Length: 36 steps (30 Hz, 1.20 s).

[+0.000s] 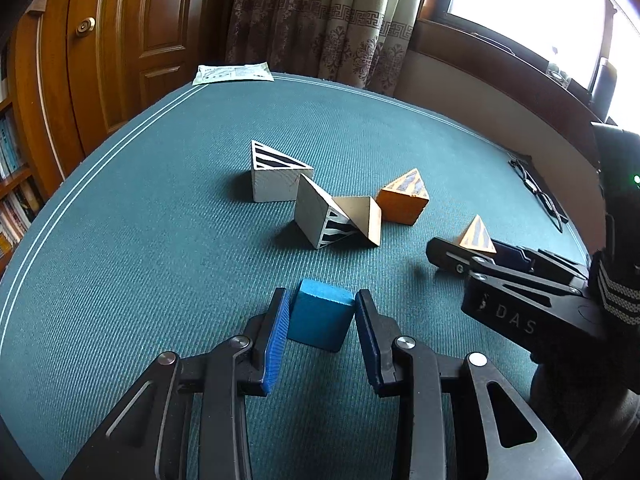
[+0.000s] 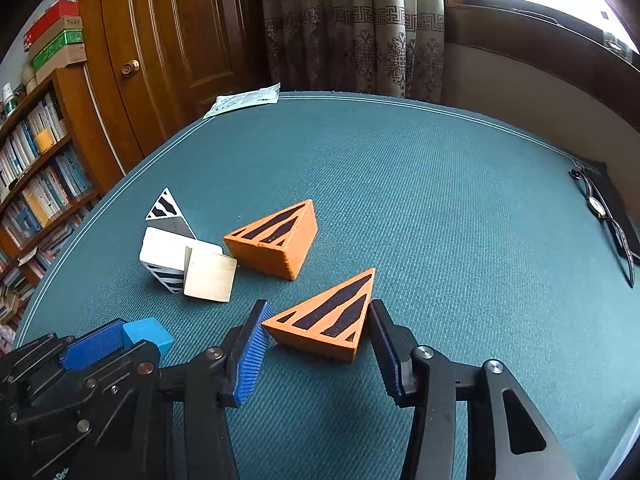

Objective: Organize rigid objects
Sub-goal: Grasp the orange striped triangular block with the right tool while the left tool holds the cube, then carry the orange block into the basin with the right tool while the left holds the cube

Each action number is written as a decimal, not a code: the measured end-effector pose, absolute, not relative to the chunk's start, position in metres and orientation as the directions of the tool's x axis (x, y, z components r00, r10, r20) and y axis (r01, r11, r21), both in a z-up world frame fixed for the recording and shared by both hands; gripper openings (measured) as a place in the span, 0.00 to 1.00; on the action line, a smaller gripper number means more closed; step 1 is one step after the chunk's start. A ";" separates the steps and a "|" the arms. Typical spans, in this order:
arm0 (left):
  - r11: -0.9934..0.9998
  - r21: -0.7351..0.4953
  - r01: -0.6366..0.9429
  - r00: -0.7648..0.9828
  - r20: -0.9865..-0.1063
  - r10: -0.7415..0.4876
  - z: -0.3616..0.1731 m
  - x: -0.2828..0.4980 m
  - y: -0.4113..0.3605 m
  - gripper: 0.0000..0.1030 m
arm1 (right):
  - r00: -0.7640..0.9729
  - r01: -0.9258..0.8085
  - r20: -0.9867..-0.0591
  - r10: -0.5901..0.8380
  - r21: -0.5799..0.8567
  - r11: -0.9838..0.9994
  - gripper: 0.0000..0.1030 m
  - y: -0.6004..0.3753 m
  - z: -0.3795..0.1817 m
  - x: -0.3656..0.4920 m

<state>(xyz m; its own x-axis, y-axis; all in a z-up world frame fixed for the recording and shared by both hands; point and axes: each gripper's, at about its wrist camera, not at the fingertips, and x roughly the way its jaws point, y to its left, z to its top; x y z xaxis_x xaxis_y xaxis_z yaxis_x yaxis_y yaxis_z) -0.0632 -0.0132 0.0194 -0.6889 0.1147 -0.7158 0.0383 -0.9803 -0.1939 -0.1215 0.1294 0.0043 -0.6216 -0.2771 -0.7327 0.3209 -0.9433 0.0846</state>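
The blue block sits on the green table cover near the front edge, pinched between the pads of the left gripper, which press on two opposite flat sides. It appears to be painted wood: stiff, light, with square faces that give the pads a sound seat. Just to its right, an orange striped wedge lies flat between the fingers of the right gripper; the left pad touches one corner, while the right pad looks just clear of the far edge, so this gripper is judged not yet gripping. The wedge's sloping sides meet the pads at an angle and it could squirt out or pivot; the firmer hold would be across its two parallel striped faces, or square on one flat side against the opposite corner. Further back stand a second orange wedge, two white black-striped wedges and a plain wooden wedge, the last two touching. A pair of spectacles lies at the right edge and a paper packet at the far edge.
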 end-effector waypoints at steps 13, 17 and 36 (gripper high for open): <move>-0.979 -0.203 -0.002 -0.710 -0.690 0.144 0.026 -0.060 -0.009 0.32 | -0.650 0.267 -0.708 -0.276 0.128 -0.955 0.49 0.158 0.017 -0.081; -0.979 -0.204 -0.009 -0.714 -0.684 0.149 0.027 -0.058 -0.007 0.32 | -0.660 0.244 -0.698 -0.276 0.147 -0.958 0.49 0.168 0.021 -0.072; -0.983 -0.171 -0.060 -0.707 -0.688 0.163 0.030 -0.048 0.012 0.32 | -0.732 0.099 -0.652 -0.197 0.184 -0.978 0.49 0.229 0.043 -0.017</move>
